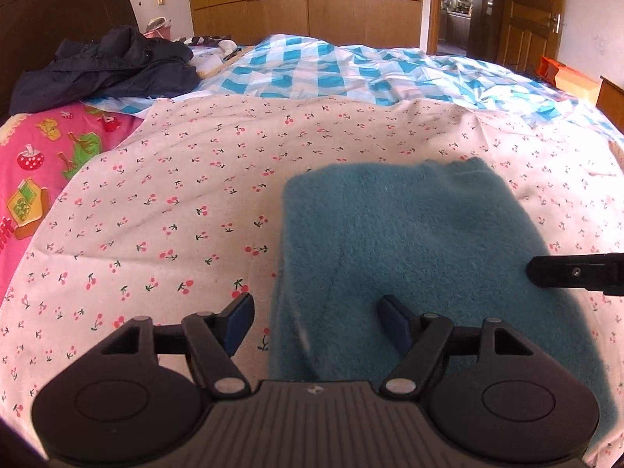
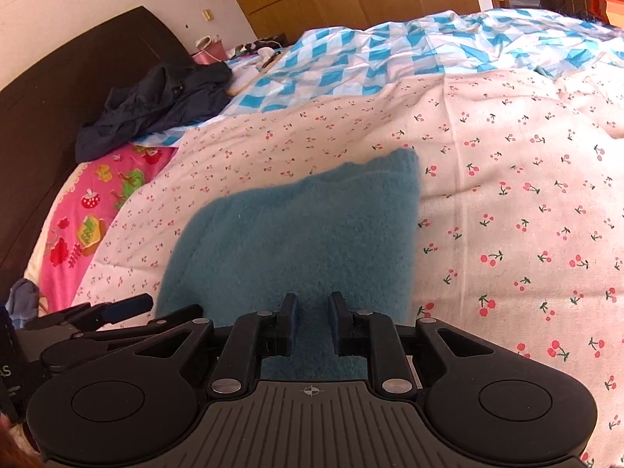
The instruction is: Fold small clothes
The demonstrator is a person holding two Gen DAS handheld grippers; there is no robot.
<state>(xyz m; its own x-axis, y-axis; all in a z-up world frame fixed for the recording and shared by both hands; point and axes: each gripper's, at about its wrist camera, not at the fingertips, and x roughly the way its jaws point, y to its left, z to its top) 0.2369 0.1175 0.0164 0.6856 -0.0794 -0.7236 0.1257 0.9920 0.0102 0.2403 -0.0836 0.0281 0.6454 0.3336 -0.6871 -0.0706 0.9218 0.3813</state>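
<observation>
Teal, fuzzy fleece garment (image 1: 409, 241) lay folded into a rough rectangle at lower centre on the cherry-print sheet (image 1: 175, 195). Left gripper (image 1: 316, 323) gaped empty; right gripper (image 2: 311, 319) stood nearly clenched, grasping nothing.

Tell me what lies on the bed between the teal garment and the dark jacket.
Only bare cherry-print sheet separates the teal garment from the dark jacket; the left wrist view shows it best.
</observation>
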